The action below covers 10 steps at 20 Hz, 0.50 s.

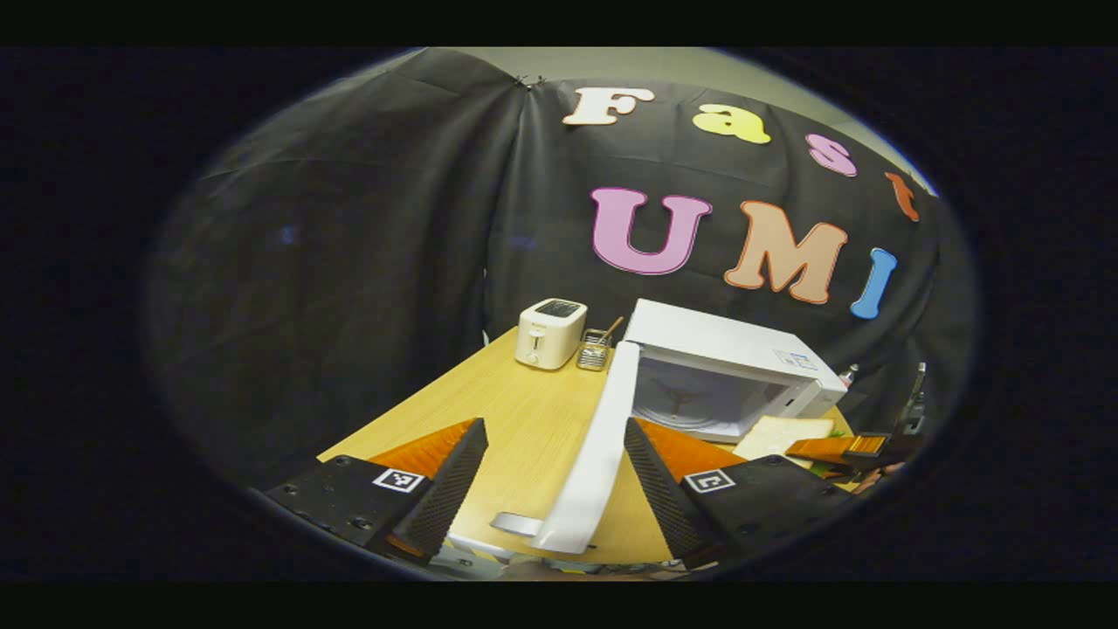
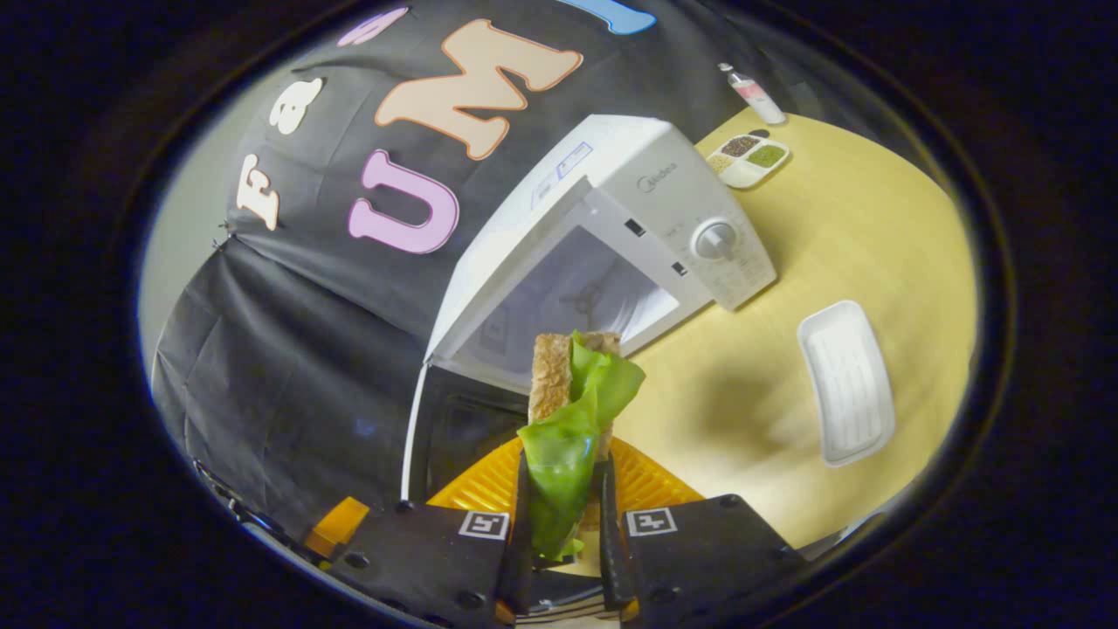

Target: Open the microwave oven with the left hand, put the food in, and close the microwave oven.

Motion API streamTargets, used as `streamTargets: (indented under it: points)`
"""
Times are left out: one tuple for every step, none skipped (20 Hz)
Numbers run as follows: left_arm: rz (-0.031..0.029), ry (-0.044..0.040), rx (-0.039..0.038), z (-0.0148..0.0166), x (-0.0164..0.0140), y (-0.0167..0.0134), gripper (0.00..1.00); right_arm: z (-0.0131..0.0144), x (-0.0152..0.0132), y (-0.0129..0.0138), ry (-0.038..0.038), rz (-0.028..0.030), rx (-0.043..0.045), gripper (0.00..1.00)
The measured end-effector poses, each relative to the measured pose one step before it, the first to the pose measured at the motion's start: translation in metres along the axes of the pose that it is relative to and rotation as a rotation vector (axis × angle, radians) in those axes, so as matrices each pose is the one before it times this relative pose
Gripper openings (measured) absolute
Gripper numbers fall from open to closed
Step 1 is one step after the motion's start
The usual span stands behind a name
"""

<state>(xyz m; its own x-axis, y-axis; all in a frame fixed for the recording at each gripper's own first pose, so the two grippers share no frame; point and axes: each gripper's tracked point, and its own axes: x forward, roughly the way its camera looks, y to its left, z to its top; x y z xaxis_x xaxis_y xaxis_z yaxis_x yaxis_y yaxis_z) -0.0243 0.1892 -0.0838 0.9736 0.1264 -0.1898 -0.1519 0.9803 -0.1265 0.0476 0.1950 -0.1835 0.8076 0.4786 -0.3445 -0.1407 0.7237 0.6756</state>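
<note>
The white microwave (image 1: 725,362) stands on the wooden table with its door (image 1: 594,445) swung wide open and its turntable showing. My left gripper (image 1: 555,425) is open and holds nothing; the door's edge lies between its spread fingers, just beyond them. The food is a sandwich (image 2: 568,402) of brown bread and green lettuce, and my right gripper (image 2: 566,467) is shut on it, holding it upright in front of the microwave's open cavity (image 2: 572,297). In the left gripper view the sandwich (image 1: 782,435) and the right gripper (image 1: 852,447) sit just right of the opening.
A white toaster (image 1: 550,332) and a small wire utensil holder (image 1: 596,351) stand left of the microwave. To its right lie a white tray (image 2: 845,380), a divided seasoning dish (image 2: 747,157) and a small bottle (image 2: 755,92). The open door (image 2: 454,428) juts over the table's front.
</note>
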Motion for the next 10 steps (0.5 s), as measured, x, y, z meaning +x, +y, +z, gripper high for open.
streamTargets:
  points:
    - [-0.00698, 0.01156, -0.00526, -0.00198, 0.00211, 0.00683, 0.92, -0.00067, 0.00842, 0.00702, -0.01353, 0.00271, 0.01031, 0.34]
    - [-0.01359, 0.00973, -0.01115, -0.00252, 0.0009, 0.00307, 0.92, -0.00103, 0.00814, 0.00443, -0.01277, -0.00227, 0.00366, 0.34]
    - [-0.01429, 0.00736, -0.00765, -0.00126, 0.0004, 0.0027, 0.93, -0.00065, 0.00967, 0.00356, -0.01283, -0.00216, 0.00643, 0.34]
    - [-0.00885, 0.00644, 0.00938, -0.0018, 0.00052, 0.00534, 0.92, 0.0009, 0.0115, 0.00385, -0.01502, 0.00301, 0.00986, 0.34]
    - [0.00212, 0.00034, 0.0208, -0.00005, -0.00047, 0.0073, 0.88, 0.00095, 0.00644, 0.00419, -0.0167, 0.00314, 0.01191, 0.34]
    - [0.0026, -0.00241, 0.02201, -0.00038, 0.00104, 0.00803, 0.92, 0.00391, 0.01305, 0.00296, -0.02108, 0.00371, 0.01072, 0.34]
    - [-0.00046, -0.00248, 0.01511, 0.00036, 0.00121, 0.00679, 0.93, 0.0034, 0.01061, 0.00286, -0.02298, 0.00497, 0.00788, 0.34]
    - [-0.00189, 0.00294, 0.00838, -0.00204, 0.00149, 0.00415, 0.92, 0.00224, 0.00858, 0.00237, -0.0185, 0.00064, 0.01228, 0.34]
    - [0.00122, 0.008, 0.00153, -0.00265, 0.00122, 0.00433, 0.92, 0.00222, 0.00938, 0.00261, -0.01504, 0.00374, 0.00806, 0.34]
    - [0.00447, 0.00402, -0.00426, -0.00287, 0.00049, 0.00376, 0.92, 0.00215, 0.00891, 0.00173, -0.01267, -0.00082, 0.00229, 0.34]
